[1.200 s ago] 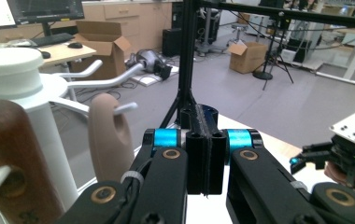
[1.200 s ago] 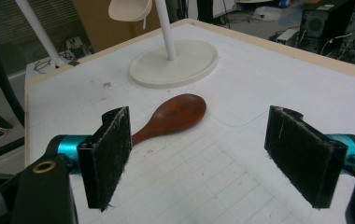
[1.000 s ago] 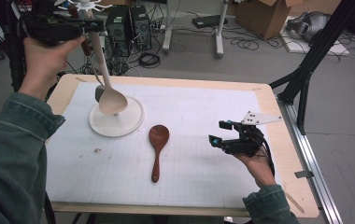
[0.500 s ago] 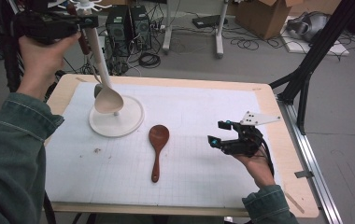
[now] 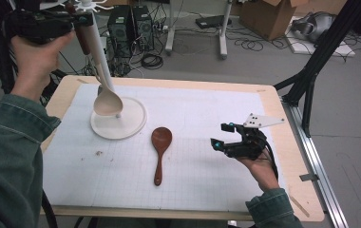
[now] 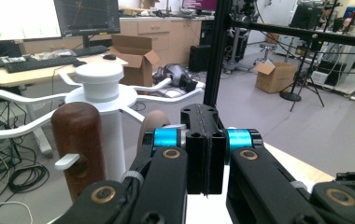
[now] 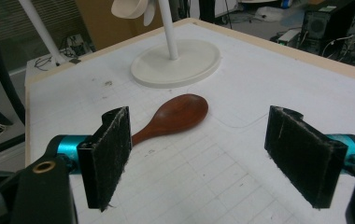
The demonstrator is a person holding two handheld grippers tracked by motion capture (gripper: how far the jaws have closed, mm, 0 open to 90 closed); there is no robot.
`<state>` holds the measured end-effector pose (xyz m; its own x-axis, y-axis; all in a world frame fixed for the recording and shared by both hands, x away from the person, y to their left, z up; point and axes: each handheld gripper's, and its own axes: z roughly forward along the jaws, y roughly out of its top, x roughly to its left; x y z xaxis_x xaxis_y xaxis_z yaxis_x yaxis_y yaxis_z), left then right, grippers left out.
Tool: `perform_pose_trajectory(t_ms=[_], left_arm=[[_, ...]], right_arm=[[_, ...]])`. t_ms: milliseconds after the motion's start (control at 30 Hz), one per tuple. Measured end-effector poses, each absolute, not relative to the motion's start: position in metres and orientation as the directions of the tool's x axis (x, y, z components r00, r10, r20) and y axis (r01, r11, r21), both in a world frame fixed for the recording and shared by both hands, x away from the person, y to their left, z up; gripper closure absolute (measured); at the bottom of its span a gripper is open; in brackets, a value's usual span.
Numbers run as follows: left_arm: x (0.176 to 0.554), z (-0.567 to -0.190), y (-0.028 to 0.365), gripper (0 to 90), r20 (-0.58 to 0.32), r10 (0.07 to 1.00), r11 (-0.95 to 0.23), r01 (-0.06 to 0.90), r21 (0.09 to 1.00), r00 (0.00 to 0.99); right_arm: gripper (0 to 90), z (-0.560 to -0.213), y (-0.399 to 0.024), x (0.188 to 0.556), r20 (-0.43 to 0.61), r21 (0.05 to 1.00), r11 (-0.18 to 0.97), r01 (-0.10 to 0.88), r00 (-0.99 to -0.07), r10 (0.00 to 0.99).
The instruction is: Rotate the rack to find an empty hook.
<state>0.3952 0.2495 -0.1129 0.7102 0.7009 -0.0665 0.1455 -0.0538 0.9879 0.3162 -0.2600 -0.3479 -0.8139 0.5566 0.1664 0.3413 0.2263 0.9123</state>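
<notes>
You've got a wooden table under a white grid mat; stand base upper left, brown spoon just right of it.

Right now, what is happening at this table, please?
A person works with two hand-held grippers. The left gripper, fingers shut, is raised at the top of a white hook stand, beside a brown handle hanging on one hook. The right gripper sits low over the table, fingers open and empty. A dark wooden spoon lies flat between it and the stand, not yet picked up.
</notes>
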Motion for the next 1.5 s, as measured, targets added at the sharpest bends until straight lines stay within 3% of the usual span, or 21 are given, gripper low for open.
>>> perform_pose_trajectory(t_ms=[1233, 1500], left_arm=[[0.395, -0.112, 0.28, 89.2, -0.078, 0.727, -0.044, 0.161, 0.986, 0.682], [0.379, -0.119, 0.281, 76.2, -0.049, 0.697, -0.092, 0.157, 0.983, 0.715]], right_arm=[[22.3, -0.344, -0.26, 0.317, 0.153, 0.917, 0.228, 0.328, -0.816, 0.557], [22.3, -0.342, -0.259, 0.316, 0.141, 0.916, 0.238, 0.323, -0.815, 0.563]])
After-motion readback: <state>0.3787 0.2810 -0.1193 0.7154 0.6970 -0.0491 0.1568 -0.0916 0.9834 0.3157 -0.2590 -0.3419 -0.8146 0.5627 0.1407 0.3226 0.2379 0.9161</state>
